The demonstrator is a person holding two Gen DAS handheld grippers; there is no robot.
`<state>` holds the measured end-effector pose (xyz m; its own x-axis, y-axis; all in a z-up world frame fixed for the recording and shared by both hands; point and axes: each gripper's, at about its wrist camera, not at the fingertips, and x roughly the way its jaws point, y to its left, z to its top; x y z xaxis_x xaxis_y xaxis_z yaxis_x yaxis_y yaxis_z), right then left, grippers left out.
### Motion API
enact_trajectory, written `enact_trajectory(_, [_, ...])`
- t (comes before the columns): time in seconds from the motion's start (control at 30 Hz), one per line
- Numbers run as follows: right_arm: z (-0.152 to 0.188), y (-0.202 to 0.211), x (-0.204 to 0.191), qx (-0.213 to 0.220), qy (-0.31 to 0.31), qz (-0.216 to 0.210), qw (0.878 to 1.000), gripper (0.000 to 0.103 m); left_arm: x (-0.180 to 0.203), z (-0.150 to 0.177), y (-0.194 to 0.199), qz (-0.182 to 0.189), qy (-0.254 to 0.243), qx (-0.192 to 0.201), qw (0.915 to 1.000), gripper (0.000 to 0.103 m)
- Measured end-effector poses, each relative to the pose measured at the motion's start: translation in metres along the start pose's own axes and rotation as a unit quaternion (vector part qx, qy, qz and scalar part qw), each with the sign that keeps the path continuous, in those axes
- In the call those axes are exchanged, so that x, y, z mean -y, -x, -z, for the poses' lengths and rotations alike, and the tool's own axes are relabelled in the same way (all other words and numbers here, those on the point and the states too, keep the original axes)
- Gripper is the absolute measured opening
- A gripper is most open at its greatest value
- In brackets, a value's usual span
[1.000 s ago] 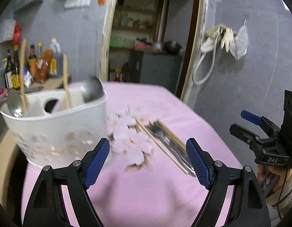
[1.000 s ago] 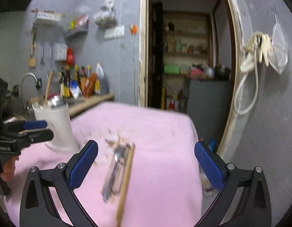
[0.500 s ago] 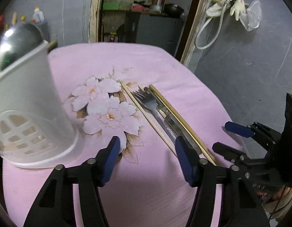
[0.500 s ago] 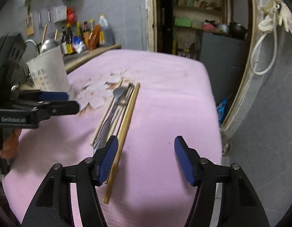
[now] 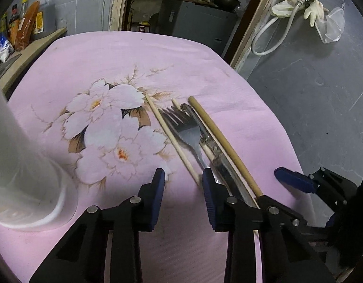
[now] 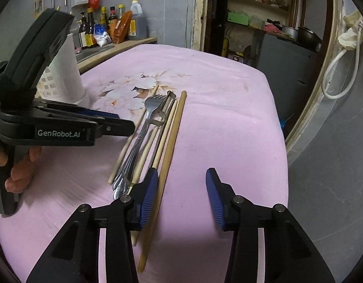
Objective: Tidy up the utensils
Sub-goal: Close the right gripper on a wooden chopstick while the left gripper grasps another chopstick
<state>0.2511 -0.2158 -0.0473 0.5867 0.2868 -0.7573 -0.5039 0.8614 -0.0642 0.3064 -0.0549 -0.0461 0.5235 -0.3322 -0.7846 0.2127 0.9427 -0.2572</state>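
Note:
Several utensils lie in a tight row on the pink flowered cloth (image 5: 205,66): a metal fork (image 5: 188,132) (image 6: 150,105), a peeler (image 6: 166,108), thin chopsticks (image 5: 172,139) (image 6: 162,139) and a thick wooden stick (image 5: 219,136) (image 6: 175,132). My left gripper (image 5: 182,184) (image 6: 124,123) hangs over their near ends, its jaws closing; one thin chopstick's end lies just inside its right finger, not pinched. My right gripper (image 6: 182,184) (image 5: 296,179) is also closing over the cloth, with the thick stick running under its left finger. The white slotted holder (image 5: 18,165) (image 6: 66,75) stands to the left.
A person's hand (image 6: 21,165) holds the left gripper's grip. Bottles (image 6: 115,23) line a counter behind the table. A doorway with shelves (image 6: 252,18) and a grey wall with a hose and gloves (image 5: 296,2) lie beyond the table's far and right edges.
Both grippers have tipped downward and dropped toward the utensil row, and both pairs of jaws have narrowed a lot. The holder has slid to the left edge of the left wrist view.

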Motion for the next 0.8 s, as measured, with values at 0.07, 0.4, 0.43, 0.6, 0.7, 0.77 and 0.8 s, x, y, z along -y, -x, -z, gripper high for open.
enact_trajectory(0.07, [-0.004, -0.005, -0.002, -0.004, 0.012, 0.009, 1.0, 0.037, 0.0, -0.002, -0.003, -0.001, 0.005, 0.001, 1.0, 0.024])
enact_trajectory(0.4, [-0.001, 0.001, 0.01, 0.005, 0.004, 0.023, 1.0, 0.006, 0.001, -0.007, -0.007, 0.017, 0.017, -0.008, 0.9997, 0.007])
enact_trajectory(0.43, [0.001, 0.003, 0.009, 0.005, 0.005, 0.027, 1.0, 0.005, 0.0, -0.006, -0.006, 0.019, 0.019, -0.01, 0.9996, 0.007])
enact_trajectory(0.6, [0.015, 0.02, 0.022, 0.001, -0.016, 0.037, 0.999, 0.005, 0.004, 0.002, 0.004, 0.013, 0.006, -0.025, 0.9996, 0.006])
enact_trajectory(0.7, [0.02, 0.026, 0.028, -0.005, -0.029, 0.031, 0.999, 0.005, 0.004, 0.006, 0.008, 0.017, 0.001, -0.033, 0.9993, 0.005])
enact_trajectory(0.77, [0.02, 0.025, 0.032, -0.009, -0.037, 0.021, 0.999, 0.006, 0.002, 0.005, 0.007, 0.021, 0.001, -0.036, 0.9991, 0.006])
enact_trajectory(0.8, [0.019, 0.024, 0.032, -0.011, -0.038, 0.019, 0.999, 0.006, 0.001, 0.004, 0.007, 0.024, 0.006, -0.039, 0.999, 0.006])
